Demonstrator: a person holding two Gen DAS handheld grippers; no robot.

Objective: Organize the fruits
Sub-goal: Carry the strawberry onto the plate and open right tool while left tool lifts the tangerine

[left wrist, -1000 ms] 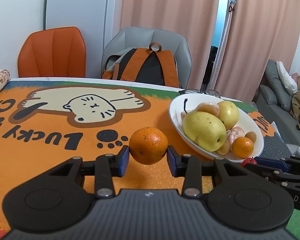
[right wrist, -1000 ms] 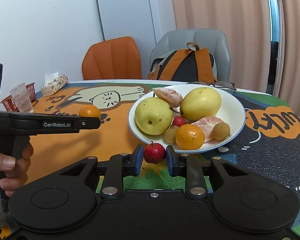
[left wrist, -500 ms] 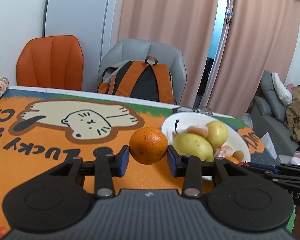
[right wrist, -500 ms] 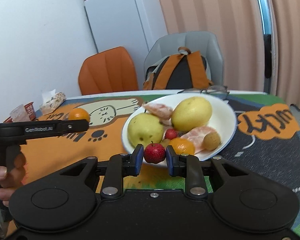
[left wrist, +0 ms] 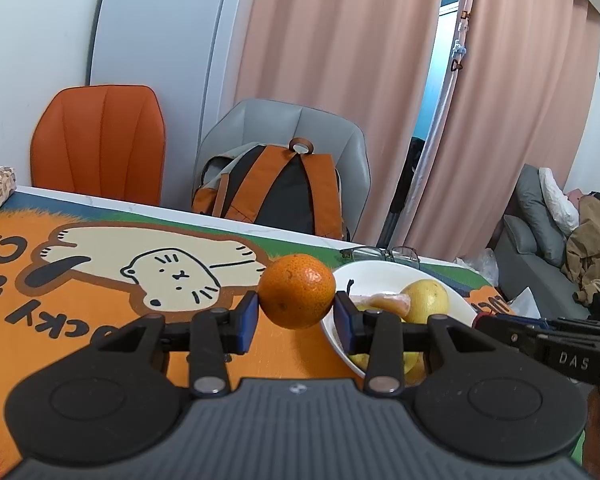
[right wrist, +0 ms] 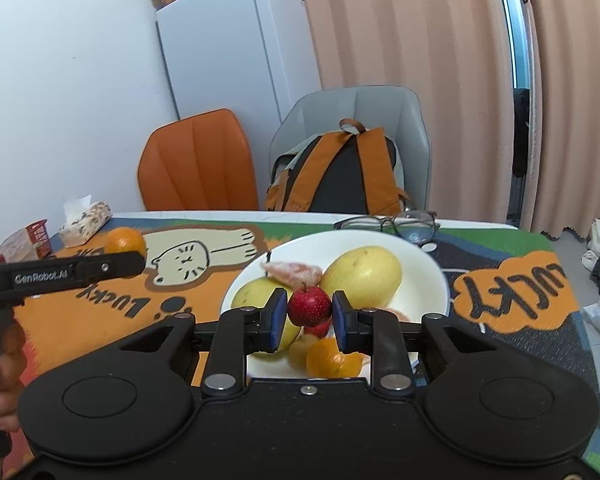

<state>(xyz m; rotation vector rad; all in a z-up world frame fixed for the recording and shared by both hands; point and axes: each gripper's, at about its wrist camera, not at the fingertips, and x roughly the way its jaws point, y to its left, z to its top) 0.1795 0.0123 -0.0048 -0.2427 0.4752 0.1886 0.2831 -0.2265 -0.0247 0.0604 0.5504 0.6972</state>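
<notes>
A white bowl (right wrist: pixel 432 276) sits on the cat-print mat (right wrist: pixel 512 300), right of the cat drawing. In it lie two yellow pears (right wrist: pixel 362 276), a peeled citrus piece (right wrist: pixel 296 272) at the far side, a whole orange fruit (right wrist: pixel 332 360) at the near rim, and a small red fruit partly hidden behind the right gripper; a pale lump beside it is too covered to name. Glasses (right wrist: pixel 388 224) lie just beyond the bowl.

The left gripper (left wrist: pixel 296 316) is clamped on a mandarin (left wrist: pixel 297 290), held in the air left of the bowl. The right gripper (right wrist: pixel 309 316) is clenched on a small red berry (right wrist: pixel 309 306), held over the bowl's near half.

Compared with a second ago, both grippers have risen: the mat and bowl sit lower in each view. The berry, then in front of the near rim, now hangs above the fruit inside. The mandarin now overlaps the bowl's left rim in the left view. Both grips are unchanged.
</notes>
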